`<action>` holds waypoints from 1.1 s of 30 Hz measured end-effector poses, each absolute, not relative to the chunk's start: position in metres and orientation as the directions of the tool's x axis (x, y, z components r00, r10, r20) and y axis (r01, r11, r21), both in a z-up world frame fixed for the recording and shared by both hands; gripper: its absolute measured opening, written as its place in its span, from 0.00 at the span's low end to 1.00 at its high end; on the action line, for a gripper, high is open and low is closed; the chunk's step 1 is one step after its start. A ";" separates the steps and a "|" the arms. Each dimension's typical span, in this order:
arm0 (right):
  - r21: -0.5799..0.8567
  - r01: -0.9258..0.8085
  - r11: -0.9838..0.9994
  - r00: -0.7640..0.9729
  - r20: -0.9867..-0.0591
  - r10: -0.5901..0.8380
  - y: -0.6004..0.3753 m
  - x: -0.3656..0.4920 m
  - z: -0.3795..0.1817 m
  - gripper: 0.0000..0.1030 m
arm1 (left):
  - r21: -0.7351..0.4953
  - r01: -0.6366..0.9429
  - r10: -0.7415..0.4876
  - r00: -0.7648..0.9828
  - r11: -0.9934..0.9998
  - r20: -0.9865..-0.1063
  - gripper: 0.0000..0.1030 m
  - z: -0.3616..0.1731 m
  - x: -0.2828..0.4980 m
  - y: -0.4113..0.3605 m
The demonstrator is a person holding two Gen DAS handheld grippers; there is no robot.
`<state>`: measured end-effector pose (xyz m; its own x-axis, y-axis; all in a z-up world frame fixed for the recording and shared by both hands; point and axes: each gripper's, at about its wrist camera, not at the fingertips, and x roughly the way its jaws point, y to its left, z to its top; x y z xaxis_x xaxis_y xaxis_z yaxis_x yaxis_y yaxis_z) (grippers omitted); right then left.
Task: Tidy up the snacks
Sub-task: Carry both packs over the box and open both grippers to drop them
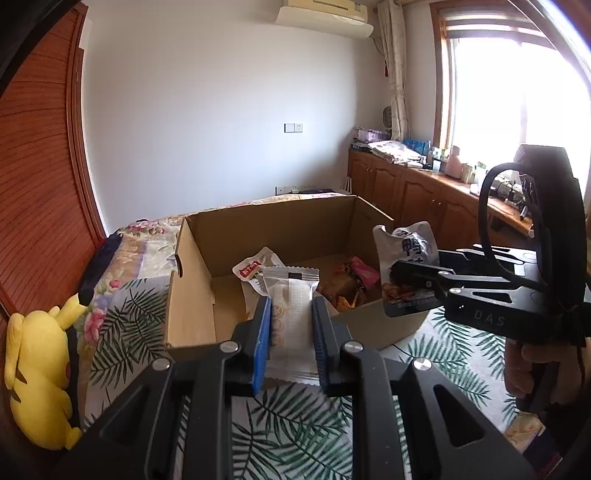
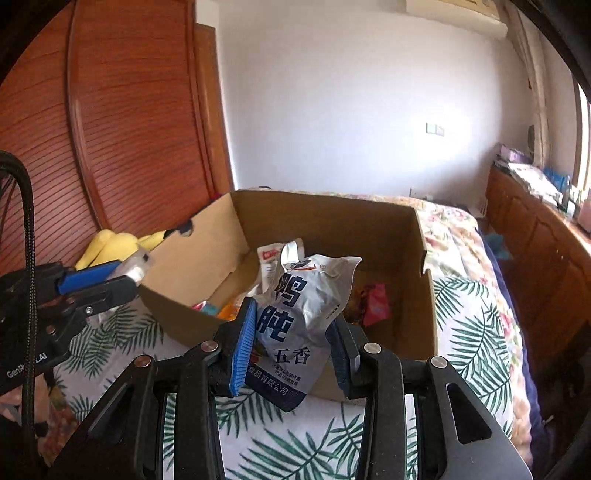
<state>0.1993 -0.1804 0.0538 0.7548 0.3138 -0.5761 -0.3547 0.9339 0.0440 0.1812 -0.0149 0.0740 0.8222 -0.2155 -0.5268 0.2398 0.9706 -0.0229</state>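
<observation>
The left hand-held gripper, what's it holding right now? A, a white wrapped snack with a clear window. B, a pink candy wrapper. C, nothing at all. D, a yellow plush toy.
A: the left hand-held gripper has its blue pads pressed against both sides of a white wrapped snack, held just in front of the cardboard box.

This is a bedroom in a home. A bed (image 2: pixel 476 314) with a leaf-and-flower patterned cover fills the middle, and a yellow plush toy (image 1: pixel 37 376) lies at its left edge against a slatted reddish wooden wardrobe (image 1: pixel 40 177). An air conditioner (image 1: pixel 325 16) hangs high on the plain white wall (image 1: pixel 207 110). Along the right side, low wooden cabinets (image 1: pixel 399 188) cluttered with household items run beneath a bright curtained window (image 1: pixel 517 88).
</observation>
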 end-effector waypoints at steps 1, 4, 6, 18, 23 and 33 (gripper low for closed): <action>0.049 -0.346 0.937 0.754 -0.579 0.309 -0.182 0.203 0.052 0.36 | -0.021 0.239 -0.213 0.822 0.971 -0.528 0.18 0.073 0.185 -0.015; 0.064 -0.327 0.943 0.752 -0.587 0.301 -0.187 0.210 0.050 0.36 | -0.032 0.233 -0.212 0.811 0.972 -0.545 0.18 0.068 0.200 -0.015; 0.067 -0.315 0.947 0.753 -0.589 0.292 -0.190 0.214 0.048 0.36 | -0.042 0.226 -0.211 0.806 0.973 -0.553 0.18 0.065 0.209 -0.014; 0.115 -0.283 0.952 0.750 -0.592 0.294 -0.196 0.234 0.044 0.36 | -0.099 0.167 -0.193 0.774 0.981 -0.603 0.21 0.050 0.252 -0.003; 0.098 -0.287 0.953 0.760 -0.583 0.288 -0.188 0.238 0.041 0.36 | -0.086 0.151 -0.173 0.784 0.985 -0.597 0.31 0.048 0.255 -0.003; 0.065 -0.291 0.955 0.783 -0.556 0.277 -0.177 0.233 0.041 0.45 | -0.067 0.159 -0.168 0.798 0.985 -0.578 0.41 0.051 0.247 -0.002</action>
